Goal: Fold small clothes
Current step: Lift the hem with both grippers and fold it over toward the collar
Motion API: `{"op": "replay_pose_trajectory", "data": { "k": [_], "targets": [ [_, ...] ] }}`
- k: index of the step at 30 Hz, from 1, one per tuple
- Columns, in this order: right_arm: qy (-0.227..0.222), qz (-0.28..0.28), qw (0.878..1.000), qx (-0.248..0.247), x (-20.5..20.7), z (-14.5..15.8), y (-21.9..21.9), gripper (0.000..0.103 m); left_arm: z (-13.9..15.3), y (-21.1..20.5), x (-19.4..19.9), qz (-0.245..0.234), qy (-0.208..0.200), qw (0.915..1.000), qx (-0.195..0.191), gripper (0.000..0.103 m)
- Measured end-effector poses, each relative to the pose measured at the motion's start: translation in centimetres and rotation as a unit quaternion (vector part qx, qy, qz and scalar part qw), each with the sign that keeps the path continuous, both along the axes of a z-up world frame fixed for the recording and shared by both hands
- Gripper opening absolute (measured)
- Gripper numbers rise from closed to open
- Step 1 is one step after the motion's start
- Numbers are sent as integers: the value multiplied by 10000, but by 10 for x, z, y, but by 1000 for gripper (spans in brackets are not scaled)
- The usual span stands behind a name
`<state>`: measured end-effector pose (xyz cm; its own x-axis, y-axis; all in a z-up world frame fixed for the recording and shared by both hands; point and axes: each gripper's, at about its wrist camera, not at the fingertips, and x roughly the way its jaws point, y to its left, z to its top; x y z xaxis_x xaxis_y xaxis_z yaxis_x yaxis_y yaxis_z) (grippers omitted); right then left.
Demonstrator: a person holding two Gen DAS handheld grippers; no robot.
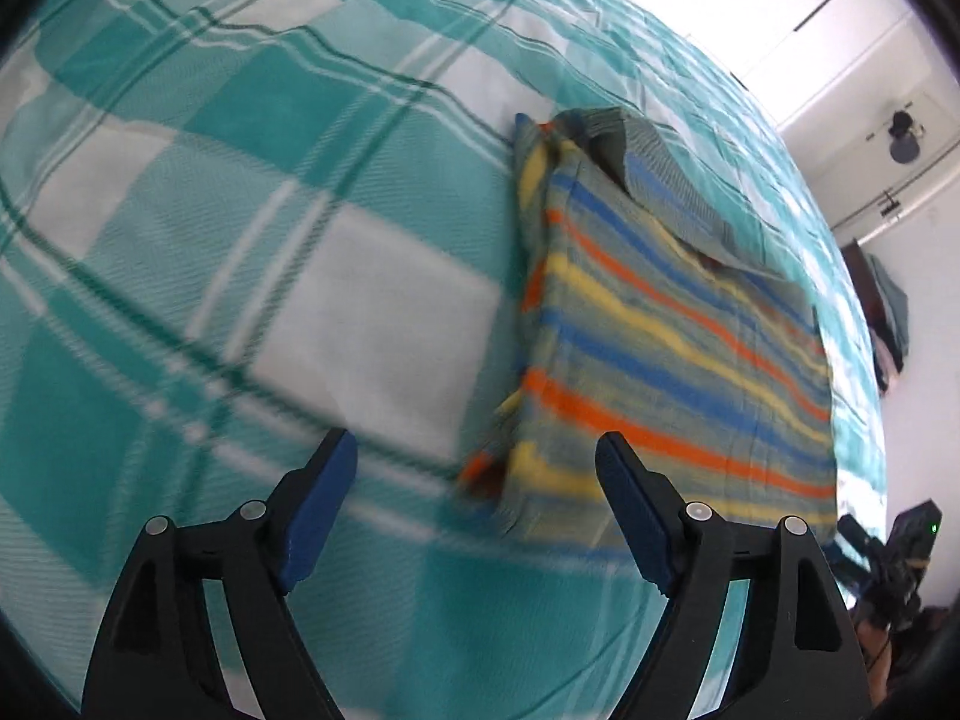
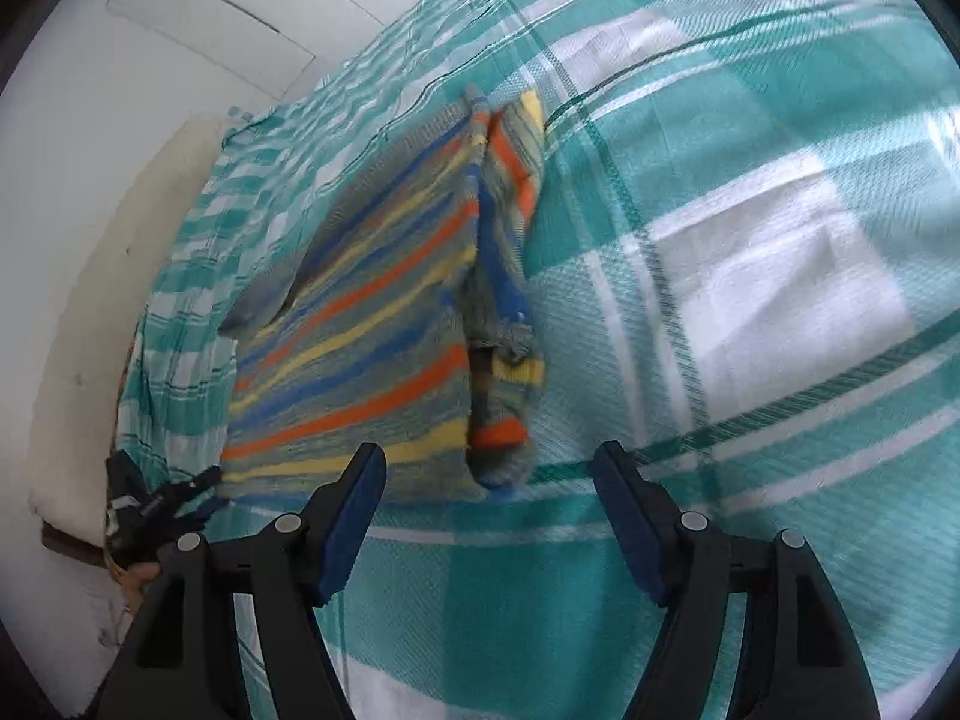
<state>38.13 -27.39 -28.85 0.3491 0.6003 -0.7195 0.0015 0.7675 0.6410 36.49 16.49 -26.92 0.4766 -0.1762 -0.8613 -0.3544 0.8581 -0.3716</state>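
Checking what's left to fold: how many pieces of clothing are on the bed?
1: a striped garment, partly folded, on the checked bedspread ahead of both open grippers. Anything beyond the frames stays unseen.

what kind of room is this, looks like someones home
Most likely a bedroom in a home. A teal and white checked bedspread covers a wide soft surface like a bed, a small striped garment lies folded on it, and plain white cupboard or wardrobe doors stand behind.

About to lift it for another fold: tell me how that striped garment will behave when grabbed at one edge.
The striped garment will likely flop and sag; it is soft knit. Its folded layers probably slide apart, since one side flap already lies loose. It seems light, barely denting the checked bedsheet.
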Motion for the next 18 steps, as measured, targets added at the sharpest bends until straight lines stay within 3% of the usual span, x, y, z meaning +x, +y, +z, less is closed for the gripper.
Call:
{"op": "replay_pose_trajectory", "data": {
  "k": [1,2,3,5,8,13,18],
  "targets": [
    [-19,-10,9999,121,5,-3,3,68,-1,-2,12,23,16,10000,-53,65],
    [-21,-47,9998,180,9,-5,4,57,-4,-5,17,-7,97,9998,-169,18],
    [97,-7,9997,245,15,-9,7,9,-10,-6,22,-58,339,9987,-375,5],
    [230,86,9997,73,17,-9,13,9,-6,-3,19,51,365,9985,-412,5],
    [14,302,9995,-39,7,13,9,8,9,2,6,-168,296,9987,-376,5],
    [44,632,9980,7,-14,32,3,8,22,3,-28,-611,395,9958,-549,5],
    [266,794,9965,49,-51,27,-10,8,8,-7,-79,-952,677,9905,-725,7]
  ]
}}
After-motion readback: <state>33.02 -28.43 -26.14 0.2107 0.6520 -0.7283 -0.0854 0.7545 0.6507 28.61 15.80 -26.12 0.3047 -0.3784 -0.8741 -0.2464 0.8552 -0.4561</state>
